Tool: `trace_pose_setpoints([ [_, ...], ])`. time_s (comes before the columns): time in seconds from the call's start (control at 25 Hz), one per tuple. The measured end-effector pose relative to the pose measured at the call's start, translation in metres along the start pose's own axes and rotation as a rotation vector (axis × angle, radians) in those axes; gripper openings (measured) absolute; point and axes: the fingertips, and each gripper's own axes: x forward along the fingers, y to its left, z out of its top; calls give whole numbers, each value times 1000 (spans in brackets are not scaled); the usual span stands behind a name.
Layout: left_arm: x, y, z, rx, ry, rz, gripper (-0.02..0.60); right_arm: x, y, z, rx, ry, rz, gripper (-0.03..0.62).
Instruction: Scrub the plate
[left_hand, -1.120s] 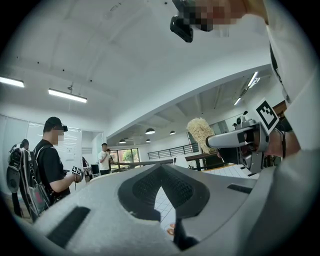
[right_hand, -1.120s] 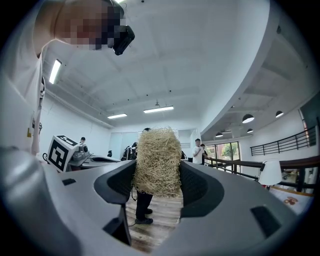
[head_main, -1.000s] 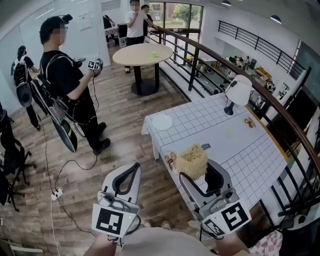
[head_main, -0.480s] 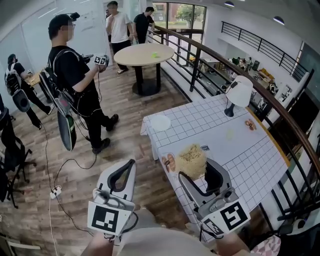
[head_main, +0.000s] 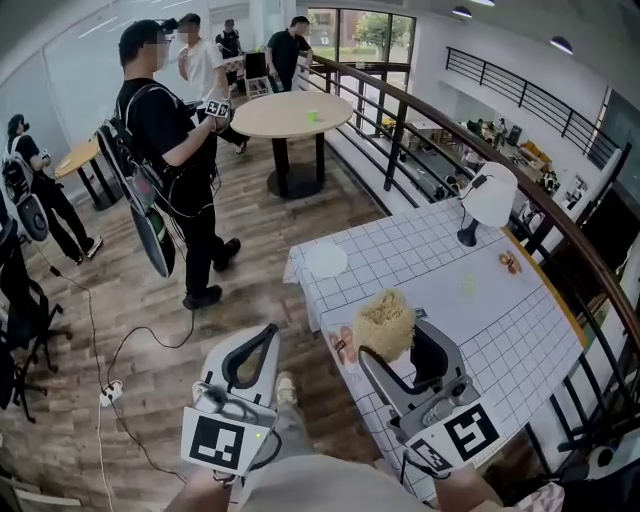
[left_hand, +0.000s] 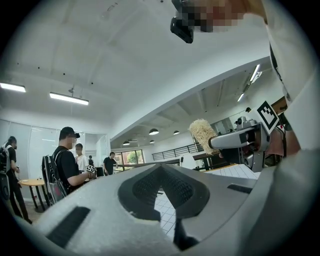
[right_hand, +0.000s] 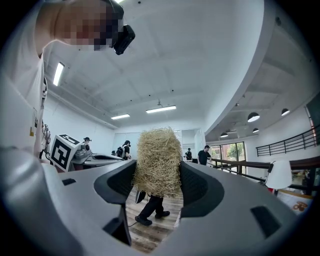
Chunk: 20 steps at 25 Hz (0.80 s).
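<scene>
A white plate (head_main: 326, 260) lies at the far left corner of the checked table (head_main: 450, 290), well ahead of both grippers. My right gripper (head_main: 400, 340) is held up over the table's near edge, shut on a straw-coloured scrubber (head_main: 383, 322). In the right gripper view the scrubber (right_hand: 157, 162) stands upright, pinched between the two pads of that gripper (right_hand: 157, 180). My left gripper (head_main: 262, 340) hangs over the wooden floor left of the table, shut with nothing in it. In the left gripper view its tips (left_hand: 162, 175) meet, and the scrubber (left_hand: 204, 135) shows off to the right.
A white lamp (head_main: 490, 200) and small food items (head_main: 510, 263) stand at the table's far side. A printed packet (head_main: 343, 343) lies by the near corner. A person in black (head_main: 170, 140) stands on the floor to the left, with cables (head_main: 110, 385) nearby. A railing (head_main: 420, 110) runs behind.
Both grippers stay almost where they were, the right one still gripping the scrubber. The person in black has stepped along the floor, and the people at the back have moved about.
</scene>
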Motion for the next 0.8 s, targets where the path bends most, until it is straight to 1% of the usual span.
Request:
trace_pose_setpoints([
  [0.24, 38, 43, -19, -8, 10, -20, 12, 53, -21, -13, -4, 11, -19, 265],
  [0.36, 66, 66, -33, -17, 21, -41, 12, 84, -35, -23, 6, 25, -33, 265],
  [0.52, 105, 100, -50, -39, 31, -68, 12, 132, -55, -35, -8, 50, -46, 264],
  [0.8, 171, 162, -66, -63, 48, -114, 12, 212, -97, -46, -11, 84, -92, 264],
])
